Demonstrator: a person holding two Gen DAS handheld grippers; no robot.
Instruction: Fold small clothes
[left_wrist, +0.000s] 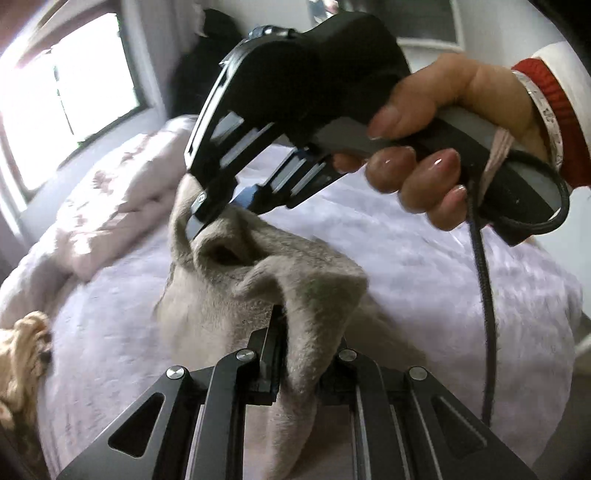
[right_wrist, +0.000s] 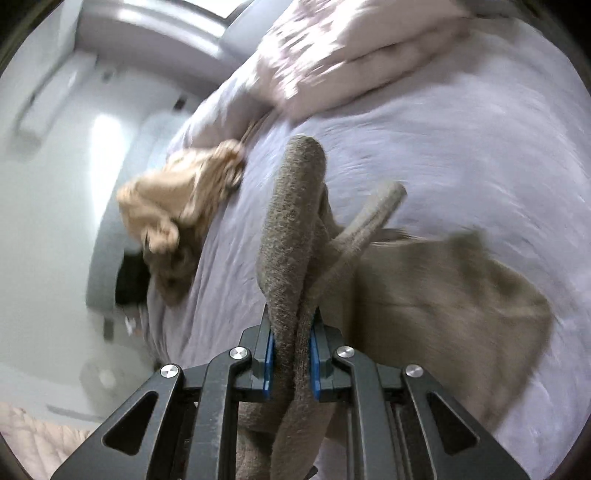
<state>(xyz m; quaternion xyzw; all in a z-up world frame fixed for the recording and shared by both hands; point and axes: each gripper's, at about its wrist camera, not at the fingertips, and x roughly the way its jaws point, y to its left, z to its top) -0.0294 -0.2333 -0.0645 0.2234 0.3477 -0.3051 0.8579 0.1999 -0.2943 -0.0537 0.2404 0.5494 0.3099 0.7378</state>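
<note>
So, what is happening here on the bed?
A person is holding a claw in each hand to fold a small beige garment. The left claw and the right claw are both shut on its cloth and hold it above the pale purple bed. Another tan garment lies crumpled nearby.

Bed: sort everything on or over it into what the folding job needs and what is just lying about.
In the job:
- grey-beige garment, lifted over the bed
- left tool, shut on the garment
- right tool, shut on the garment

Lying about:
- tan crumpled cloth at the bed's edge
- pink pillows
- lilac bedspread
</note>
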